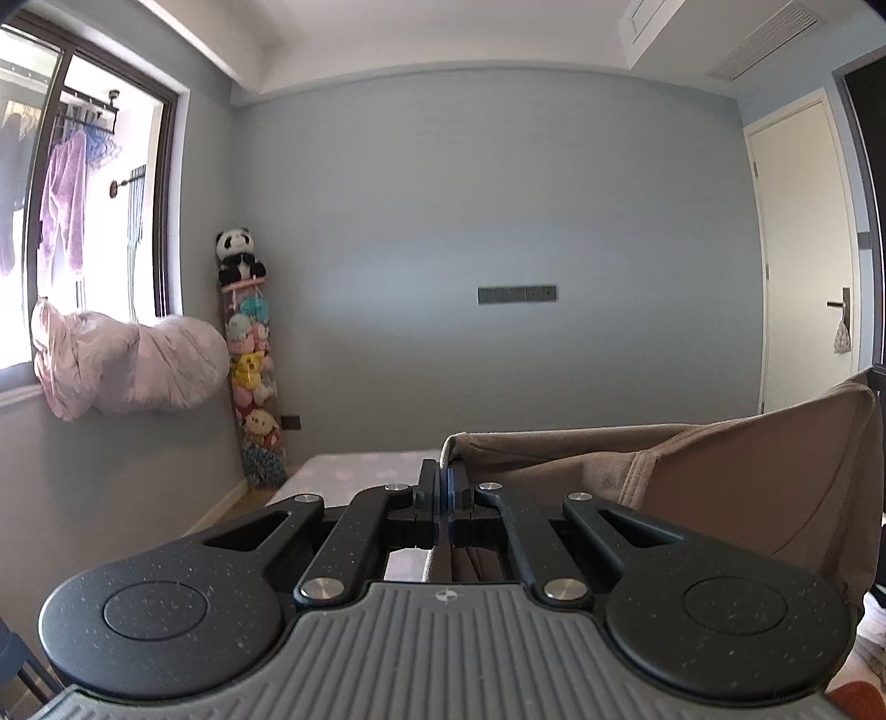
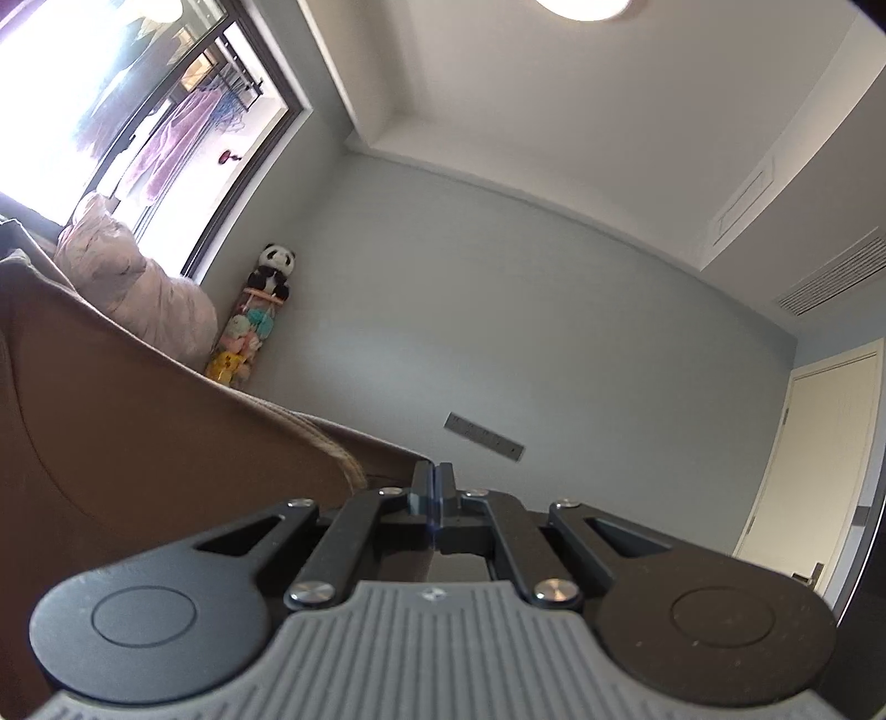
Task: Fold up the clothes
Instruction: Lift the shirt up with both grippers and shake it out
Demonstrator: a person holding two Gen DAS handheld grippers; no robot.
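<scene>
Here, left wrist view: left hand-held gripper [image 1: 443, 487], black, jaws together and clamped on the edge of a soft brown fabric garment [image 1: 736, 476]. The garment hangs stretched from the fingertips away to the right edge of the view, raised above a bed with a pale heart-print sheet [image 1: 354, 471]. Far left: dark-framed window [image 1: 166, 205]; a bundled pink quilt [image 1: 127, 360] on its sill. Far corner: black-and-white panda plush [image 1: 238, 257] atop a tall column of small stuffed toys [image 1: 255, 382]. Far wall: grey switch panel [image 1: 518, 294]. Right: cream door [image 1: 803, 255].

Right wrist view, tilted: right hand-held gripper [image 2: 434, 487], black, jaws together; the brown garment [image 2: 166, 443] reaches the fingertips from the left, its ribbed seam just beside them. The pinch point itself cannot be made out. Panda plush [image 2: 274, 268] far, left of centre; round ceiling lamp [image 2: 584, 8] at top.
</scene>
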